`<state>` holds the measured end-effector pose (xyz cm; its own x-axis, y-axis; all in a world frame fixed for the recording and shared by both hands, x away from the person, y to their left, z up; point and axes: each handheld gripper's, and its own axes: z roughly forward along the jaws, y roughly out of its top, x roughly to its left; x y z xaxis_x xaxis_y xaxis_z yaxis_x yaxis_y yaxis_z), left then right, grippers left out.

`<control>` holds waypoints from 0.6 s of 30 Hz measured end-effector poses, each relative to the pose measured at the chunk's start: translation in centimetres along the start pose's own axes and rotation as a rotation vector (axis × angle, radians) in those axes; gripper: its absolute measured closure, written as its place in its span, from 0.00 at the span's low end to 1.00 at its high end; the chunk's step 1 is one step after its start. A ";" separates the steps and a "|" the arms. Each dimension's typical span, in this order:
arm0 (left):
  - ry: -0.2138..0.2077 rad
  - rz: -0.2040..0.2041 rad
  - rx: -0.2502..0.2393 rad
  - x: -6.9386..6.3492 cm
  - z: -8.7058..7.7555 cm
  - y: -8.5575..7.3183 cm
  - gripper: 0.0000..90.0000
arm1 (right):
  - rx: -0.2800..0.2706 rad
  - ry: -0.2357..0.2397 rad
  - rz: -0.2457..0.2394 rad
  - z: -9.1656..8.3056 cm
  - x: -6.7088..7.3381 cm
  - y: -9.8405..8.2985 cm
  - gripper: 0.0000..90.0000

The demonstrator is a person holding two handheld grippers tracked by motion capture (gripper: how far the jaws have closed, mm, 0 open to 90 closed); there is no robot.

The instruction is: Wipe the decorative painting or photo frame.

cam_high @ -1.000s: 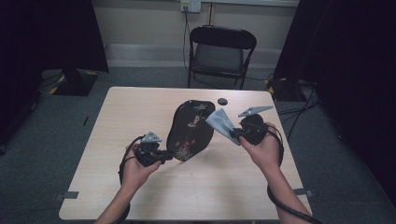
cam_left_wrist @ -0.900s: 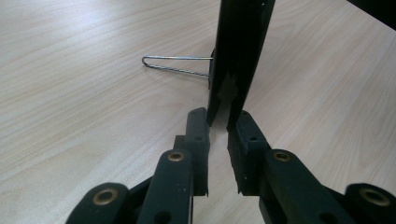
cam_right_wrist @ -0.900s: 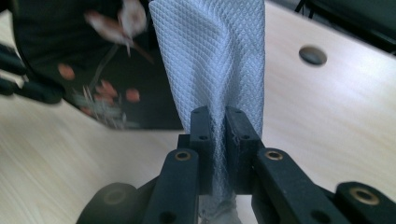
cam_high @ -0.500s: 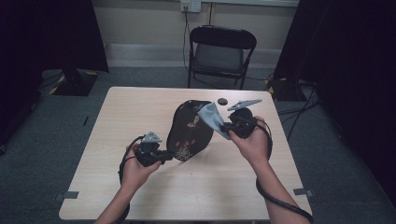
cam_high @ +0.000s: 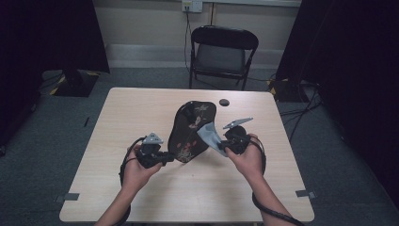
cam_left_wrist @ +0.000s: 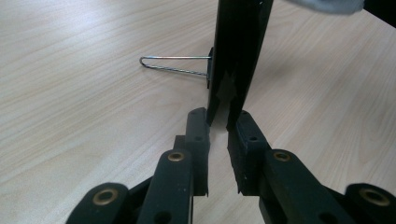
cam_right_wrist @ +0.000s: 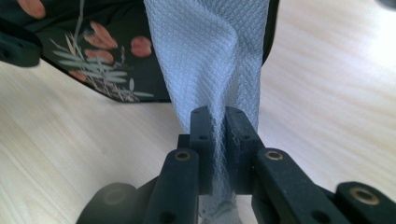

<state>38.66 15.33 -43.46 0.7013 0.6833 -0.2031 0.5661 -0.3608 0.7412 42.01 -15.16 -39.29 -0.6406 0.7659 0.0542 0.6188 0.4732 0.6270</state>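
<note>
Floral pouch (cam_high: 190, 129), grey cloth (cam_right_wrist: 210, 56) pinched by right gripper (cam_right_wrist: 218, 126)

Black floral pouch and pale grey lining on a light wood table

The pouch (cam_high: 190, 129) is black, printed with salmon-pink blossoms and grey-green leafy sprigs. Beside it, the lining cloth (cam_right_wrist: 210, 60) is pale blue-grey with a fine diamond weave. Under the pouch, the table (cam_high: 131, 113) shows light beige woodgrain; both grippers' jaws are matte black.
</note>
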 end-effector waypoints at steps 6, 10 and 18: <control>-0.001 0.001 0.002 0.0 0.0 0.0 0.87 | 0.041 0.013 0.011 1.8 0.3 -1.5 0.92; 0.001 0.000 -0.003 0.0 0.0 0.0 0.87 | 0.068 0.017 0.020 2.9 0.3 -2.5 0.92; 0.000 0.000 0.005 0.0 0.0 0.0 0.87 | 0.118 0.022 0.034 4.3 0.3 -4.0 0.92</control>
<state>38.66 15.32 -43.41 0.7012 0.6833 -0.2036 0.5687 -0.3638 0.7377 41.32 -14.96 -45.12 -0.6276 0.7732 0.0912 0.6885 0.4965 0.5286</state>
